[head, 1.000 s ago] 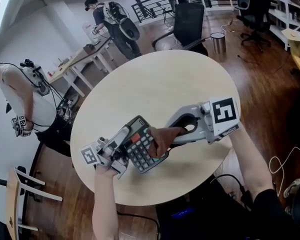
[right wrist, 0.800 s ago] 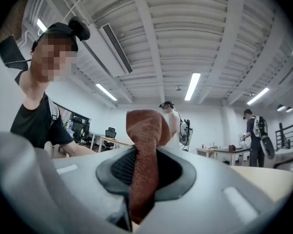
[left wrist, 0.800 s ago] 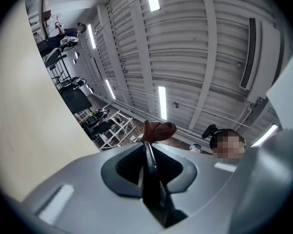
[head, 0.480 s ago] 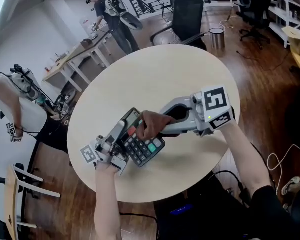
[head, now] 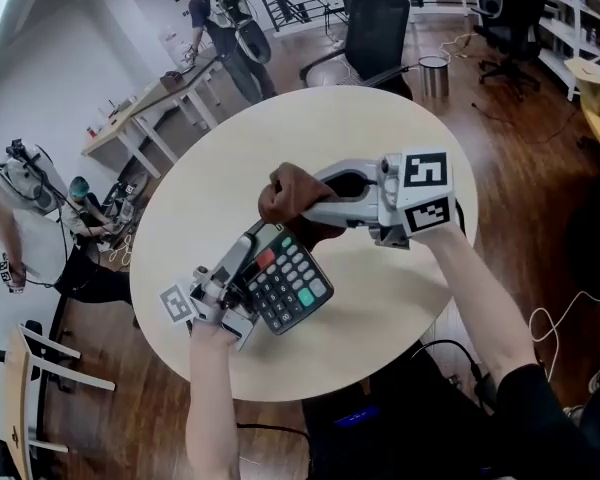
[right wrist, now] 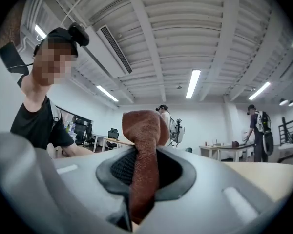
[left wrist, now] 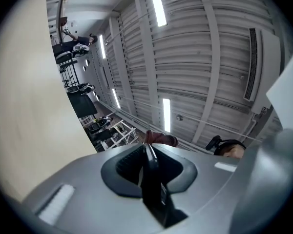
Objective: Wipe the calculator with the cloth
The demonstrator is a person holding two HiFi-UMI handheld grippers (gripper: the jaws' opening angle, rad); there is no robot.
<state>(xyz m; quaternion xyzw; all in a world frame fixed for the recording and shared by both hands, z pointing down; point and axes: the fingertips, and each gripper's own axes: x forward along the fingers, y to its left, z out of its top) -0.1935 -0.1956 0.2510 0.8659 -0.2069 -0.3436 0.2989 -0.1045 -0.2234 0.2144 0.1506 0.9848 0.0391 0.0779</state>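
Left gripper: the left gripper [head: 246, 256] is reaching in from the near left. Its jaws are almost closed and are squeezing the thin side edge of the calculator between them.

Calculator: the calculator [head: 292, 286] is being held over the near left part of the table, with its keys facing up. It is leaning, with its screen end pointing away toward the cloth. It is showing grey keys, one red key and one green key. I cannot tell if its low corner is touching the table.

Right gripper: the right gripper [head: 310, 206] is coming in from the right, over the middle of the table. Its jaws are closed tight on the cloth.

Cloth: the brown cloth [right wrist: 144, 145] is running as a strip between the right gripper's jaws. A bunched lump of it is sticking out past the tips. It is hanging just past the screen end of the calculator, very close to it. I cannot tell if the two are touching.

Table: the round, light wood table [head: 380, 128] is standing on a dark wood floor.

Behind the table: a black office chair [head: 377, 30] and a small metal bin [head: 437, 81] are standing on the floor on the far side.

Far away: another person [head: 215, 23] is standing by a long desk [head: 145, 113].
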